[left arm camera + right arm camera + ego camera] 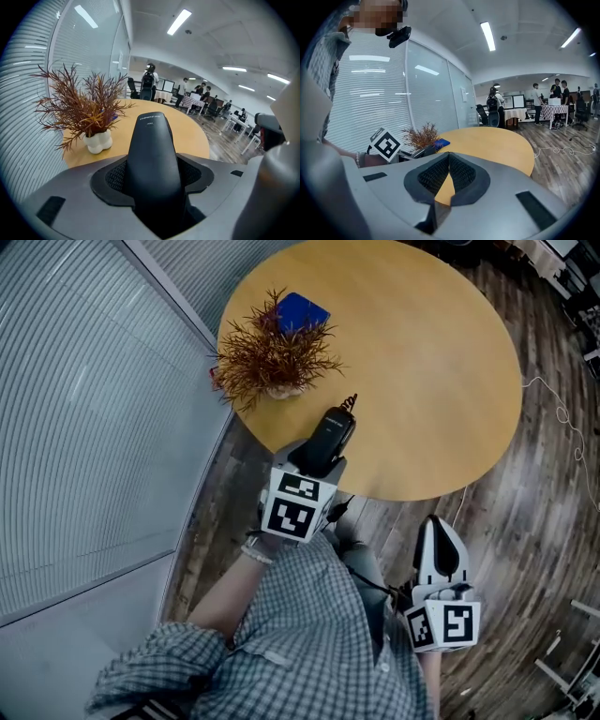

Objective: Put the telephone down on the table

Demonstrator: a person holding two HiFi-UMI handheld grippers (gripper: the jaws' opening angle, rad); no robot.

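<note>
A black telephone handset sits between the jaws of my left gripper, which is shut on it. The handset points out over the near edge of the round wooden table. In the left gripper view the telephone fills the gap between the pads and rises toward the table. My right gripper hangs lower right, off the table, over the floor. In its own view the right gripper has its pads meeting at the tip with nothing between them.
A potted dry reddish plant in a white pot stands at the table's left edge, just beyond the telephone. A blue flat object lies behind it. A glass wall with blinds runs on the left. A white cable lies on the floor.
</note>
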